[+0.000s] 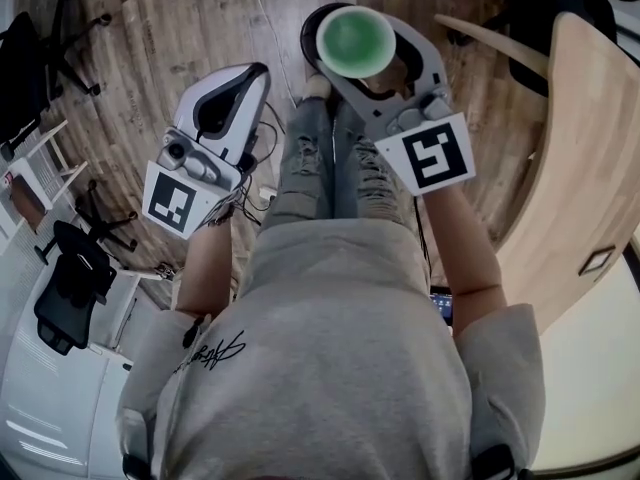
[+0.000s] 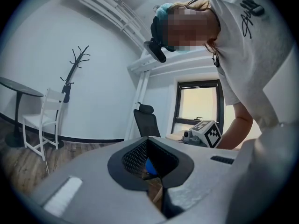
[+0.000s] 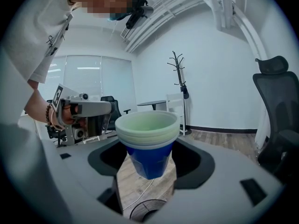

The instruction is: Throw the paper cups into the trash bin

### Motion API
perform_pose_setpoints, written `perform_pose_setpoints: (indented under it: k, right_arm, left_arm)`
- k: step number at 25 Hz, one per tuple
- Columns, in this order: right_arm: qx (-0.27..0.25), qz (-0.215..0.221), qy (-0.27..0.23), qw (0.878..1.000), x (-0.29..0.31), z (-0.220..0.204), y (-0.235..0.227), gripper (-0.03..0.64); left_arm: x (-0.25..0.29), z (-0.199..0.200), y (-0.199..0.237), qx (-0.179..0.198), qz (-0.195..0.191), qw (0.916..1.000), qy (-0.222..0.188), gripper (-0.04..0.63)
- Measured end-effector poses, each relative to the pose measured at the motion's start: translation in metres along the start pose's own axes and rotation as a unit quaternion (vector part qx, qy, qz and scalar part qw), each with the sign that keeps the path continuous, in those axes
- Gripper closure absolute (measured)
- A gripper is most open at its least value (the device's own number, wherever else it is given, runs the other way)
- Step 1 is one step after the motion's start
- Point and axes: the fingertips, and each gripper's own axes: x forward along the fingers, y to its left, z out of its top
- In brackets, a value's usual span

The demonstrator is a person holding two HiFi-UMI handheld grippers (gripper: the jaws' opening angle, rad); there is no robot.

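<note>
1. Green-lined paper cups (image 1: 355,40), nested in a stack, sit in the right gripper (image 1: 375,63) above the dark trash bin (image 1: 308,34). The left gripper (image 1: 245,83) hangs beside them.
2. Left gripper view: the left gripper (image 2: 149,169) has its jaws together, with nothing held.
3. Right gripper view: the right gripper (image 3: 148,164) clamps the stack's blue outer cup (image 3: 148,160), and the bin's rim (image 3: 142,213) shows below.

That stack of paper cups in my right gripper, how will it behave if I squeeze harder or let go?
The stacked cups look thin-walled and empty, so they are probably light and easily crushed by a tighter squeeze. The right gripper pinches their tapered sides, so they may slip. Nested, they might separate when dropped.
</note>
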Motion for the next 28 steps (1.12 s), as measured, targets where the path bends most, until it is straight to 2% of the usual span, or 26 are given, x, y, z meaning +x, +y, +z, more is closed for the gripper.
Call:
perform_pose_setpoints:
  k: [3, 7, 11, 19, 28]
  right_arm:
    - [-0.004, 0.002, 0.001, 1.0, 0.003, -0.008, -0.002, 0.314]
    - [-0.001, 0.007, 0.009, 1.0, 0.007, -0.022, -0.003, 0.314]
    - [0.001, 0.01, 0.014, 1.0, 0.009, -0.037, -0.005, 0.314]
    - [0.002, 0.017, 0.026, 1.0, 0.019, -0.063, -0.008, 0.314]
    - [0.011, 0.03, 0.039, 0.999, 0.039, -0.096, -0.004, 0.314]
  left_arm:
    - [0.002, -0.007, 0.001, 0.0, 0.001, 1.0, 0.003, 0.592]
    - [0.004, -0.011, 0.004, -0.001, 0.004, 0.9999, -0.017, 0.592]
    - [0.007, -0.028, 0.004, -0.007, 0.01, 0.9999, 0.008, 0.592]
    - [0.013, -0.046, 0.004, -0.019, 0.011, 0.9998, -0.002, 0.592]
    - [0.016, -0.069, 0.013, -0.036, 0.019, 0.9991, 0.009, 0.592]
